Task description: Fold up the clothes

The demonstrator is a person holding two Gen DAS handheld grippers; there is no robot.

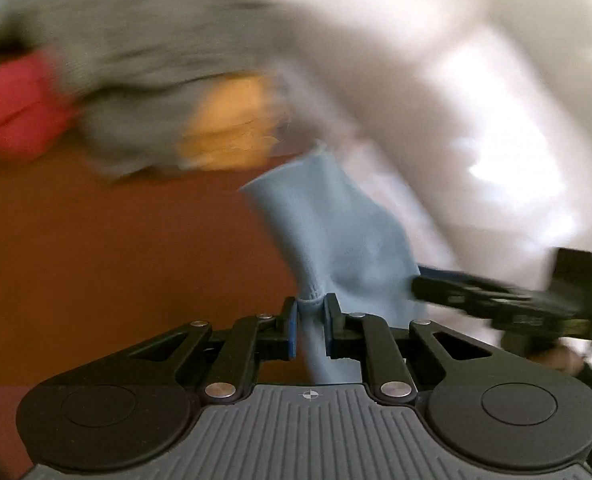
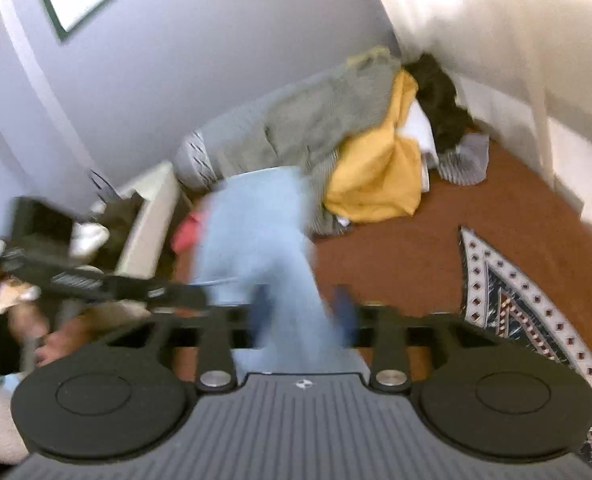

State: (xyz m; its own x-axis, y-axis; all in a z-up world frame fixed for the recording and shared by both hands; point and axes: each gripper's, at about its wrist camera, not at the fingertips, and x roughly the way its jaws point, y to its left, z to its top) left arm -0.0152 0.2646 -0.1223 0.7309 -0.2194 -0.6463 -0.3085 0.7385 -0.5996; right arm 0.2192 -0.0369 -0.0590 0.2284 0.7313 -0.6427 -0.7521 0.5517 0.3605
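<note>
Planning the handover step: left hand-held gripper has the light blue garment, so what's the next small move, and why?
Probably draw the right hand-held gripper back clear. Its jaws stand apart around the light blue garment, while the left hand-held gripper is shut on its hem.

My left gripper pinched the light-blue garment over the brown surface; the clothes pile behind was blurred.

The light blue garment is soft, matt knit cloth with a stitched hem. The left hand-held gripper has matt black plastic links, shiny metal rivets and a ribbed grey body. The brown floor looks smooth, perhaps matt.
</note>
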